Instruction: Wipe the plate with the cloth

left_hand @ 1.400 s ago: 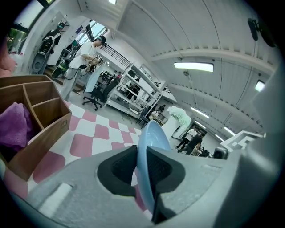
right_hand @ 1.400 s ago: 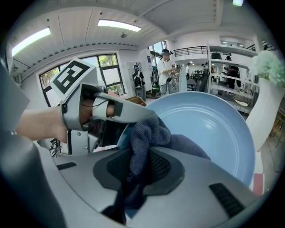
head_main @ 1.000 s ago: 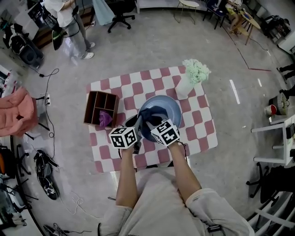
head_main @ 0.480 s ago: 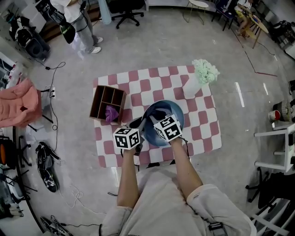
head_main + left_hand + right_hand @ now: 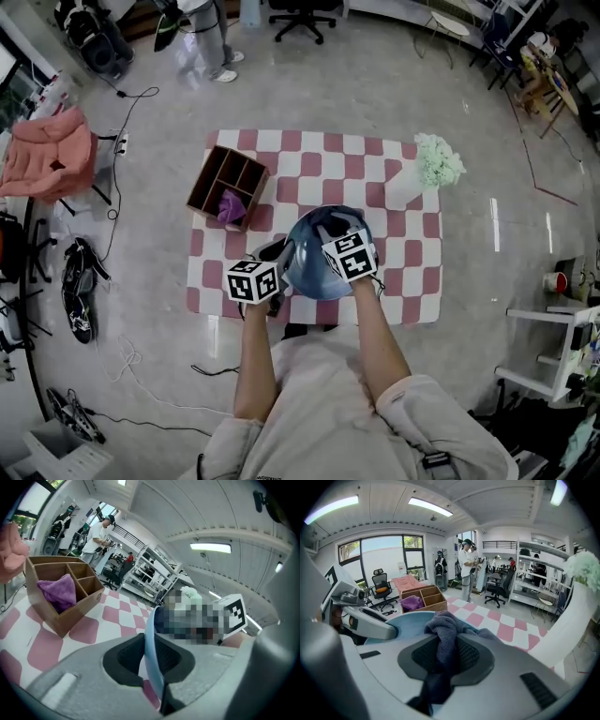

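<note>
A light blue plate (image 5: 315,265) is held tilted above the pink-and-white checkered table (image 5: 413,270). My left gripper (image 5: 277,267) is shut on the plate's left rim (image 5: 151,658), which shows edge-on between its jaws. My right gripper (image 5: 339,239) is shut on a dark grey cloth (image 5: 444,634), bunched against the plate's inner face (image 5: 404,623). In the head view the cloth (image 5: 327,223) shows at the plate's far side. The right gripper's marker cube (image 5: 231,613) appears beyond the plate in the left gripper view.
A brown wooden divided box (image 5: 229,186) holding a purple cloth (image 5: 231,206) sits at the table's far left. A white vase of pale green flowers (image 5: 427,172) stands at the far right corner. A person (image 5: 203,28) stands beyond the table; a pink garment (image 5: 45,153) lies left.
The view has shifted so the table sits lower and more central. Both grippers stay on the plate and cloth; the right gripper with the cloth has moved slightly across the plate.
</note>
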Tool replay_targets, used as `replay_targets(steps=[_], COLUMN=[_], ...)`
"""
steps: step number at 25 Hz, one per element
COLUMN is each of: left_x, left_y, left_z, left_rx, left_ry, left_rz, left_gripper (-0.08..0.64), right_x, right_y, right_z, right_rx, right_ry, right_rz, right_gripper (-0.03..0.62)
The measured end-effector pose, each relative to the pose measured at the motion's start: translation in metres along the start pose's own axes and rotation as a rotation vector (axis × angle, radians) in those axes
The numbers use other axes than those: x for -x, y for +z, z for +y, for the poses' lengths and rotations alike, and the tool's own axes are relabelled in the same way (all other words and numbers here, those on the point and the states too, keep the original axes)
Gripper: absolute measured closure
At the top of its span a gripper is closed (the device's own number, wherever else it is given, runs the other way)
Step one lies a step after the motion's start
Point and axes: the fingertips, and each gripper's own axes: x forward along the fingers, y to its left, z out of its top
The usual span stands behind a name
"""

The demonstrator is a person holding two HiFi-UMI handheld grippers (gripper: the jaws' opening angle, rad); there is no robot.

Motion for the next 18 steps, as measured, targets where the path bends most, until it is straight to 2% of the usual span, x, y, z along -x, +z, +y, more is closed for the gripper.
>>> replay_targets(steps=[11,15,18], left_x=[0.010,0.005,-0.002], left_y=[-0.017,-0.035,-0.059], left_z=[-0.026,-0.023,-0.018], left_rx=[0.143,0.215,0.282], left_ry=[0.177,0.289,0.374], left_rz=[-0.170,-0.204,-0.202], left_gripper=[0.520,0.520,0.522], right_x=[0.047,0.062,0.080], right_y=[-0.045,-0.068,-0.081], right_z=[-0.057,-0.066,-0.076], right_rx=[0.010,0.020,0.005], right_ry=[0.056,0.073,0.077], right_rz=[0.034,0.044,0.016], right_gripper=[0.511,0.511,0.511])
